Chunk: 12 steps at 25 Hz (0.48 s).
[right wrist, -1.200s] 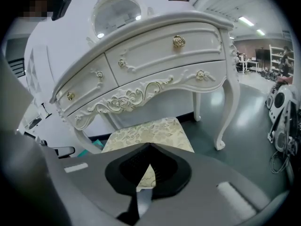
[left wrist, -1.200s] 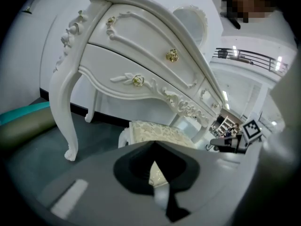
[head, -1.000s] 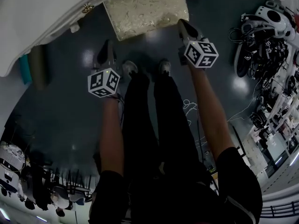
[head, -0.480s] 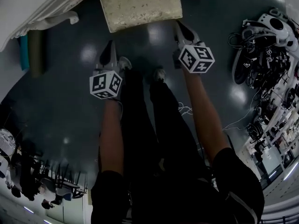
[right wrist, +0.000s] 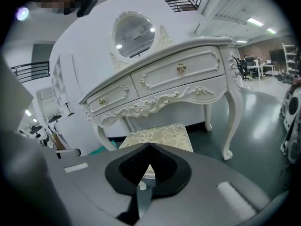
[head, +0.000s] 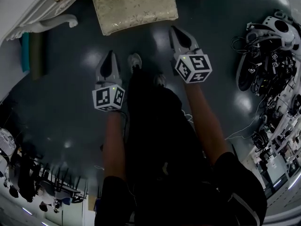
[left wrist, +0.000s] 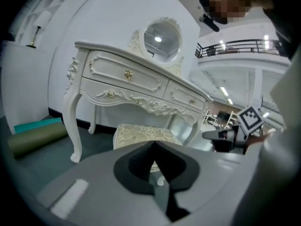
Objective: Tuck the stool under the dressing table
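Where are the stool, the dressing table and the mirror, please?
stool (head: 134, 6), head view, middle of its patterned seat cushion.
dressing table (right wrist: 164, 75), right gripper view, front of a drawer.
mirror (left wrist: 162, 38), left gripper view, centre of the round glass.

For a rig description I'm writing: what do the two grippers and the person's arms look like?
The left gripper and right gripper are grey, tapering to pointed jaws with black inner faces. Each carries a white cube printed with black square markers. The person wears a black short-sleeved top; the forearms are uncovered.
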Available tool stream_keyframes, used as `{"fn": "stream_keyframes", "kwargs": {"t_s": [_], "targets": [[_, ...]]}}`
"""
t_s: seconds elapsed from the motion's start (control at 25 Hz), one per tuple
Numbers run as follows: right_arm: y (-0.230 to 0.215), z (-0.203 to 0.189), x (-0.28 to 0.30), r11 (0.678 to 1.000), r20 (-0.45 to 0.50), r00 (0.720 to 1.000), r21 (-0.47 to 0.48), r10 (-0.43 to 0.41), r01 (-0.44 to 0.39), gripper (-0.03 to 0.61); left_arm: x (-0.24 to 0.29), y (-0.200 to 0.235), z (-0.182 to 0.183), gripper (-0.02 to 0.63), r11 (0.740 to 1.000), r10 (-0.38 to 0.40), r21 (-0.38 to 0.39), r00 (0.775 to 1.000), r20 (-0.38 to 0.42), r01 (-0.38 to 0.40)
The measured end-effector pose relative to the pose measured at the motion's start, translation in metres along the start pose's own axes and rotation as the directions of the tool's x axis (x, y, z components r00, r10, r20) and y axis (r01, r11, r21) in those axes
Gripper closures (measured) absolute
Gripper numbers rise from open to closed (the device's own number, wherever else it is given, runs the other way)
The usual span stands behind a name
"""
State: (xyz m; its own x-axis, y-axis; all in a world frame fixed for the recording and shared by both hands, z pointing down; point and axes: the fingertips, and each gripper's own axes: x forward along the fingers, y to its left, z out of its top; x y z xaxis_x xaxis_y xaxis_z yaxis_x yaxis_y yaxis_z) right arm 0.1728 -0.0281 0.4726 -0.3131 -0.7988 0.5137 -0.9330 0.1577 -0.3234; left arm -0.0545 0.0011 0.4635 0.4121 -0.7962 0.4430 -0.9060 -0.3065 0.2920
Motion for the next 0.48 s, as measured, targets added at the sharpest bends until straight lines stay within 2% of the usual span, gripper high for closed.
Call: {"fn": "stream_keyframes", "kwargs": {"t_s": [0.16,0.36,0.48], "targets": [[0.0,-0.006,0.008,1.0,0.001,1.0,-0.014,0.003,-0.003,0.581,0.014,0.018,-0.004,0.607,0.999,0.05,0.001,0.998,0.029,-0.05],[-0.005,-0.016,0.021,1.0,0.044,0.999,-0.021,0.009,-0.008,0.581,0.033,0.021,-0.012,0.607,0.999,-0.003,0.048,0.999,0.047,0.001],[-0.013,-0.031,0.028,1.0,0.064,0.998,-0.004,0.021,-0.021,0.581,0.033,0.02,-0.017,0.607,0.999,-0.012,0.049,0.996,0.083,0.008]]}}
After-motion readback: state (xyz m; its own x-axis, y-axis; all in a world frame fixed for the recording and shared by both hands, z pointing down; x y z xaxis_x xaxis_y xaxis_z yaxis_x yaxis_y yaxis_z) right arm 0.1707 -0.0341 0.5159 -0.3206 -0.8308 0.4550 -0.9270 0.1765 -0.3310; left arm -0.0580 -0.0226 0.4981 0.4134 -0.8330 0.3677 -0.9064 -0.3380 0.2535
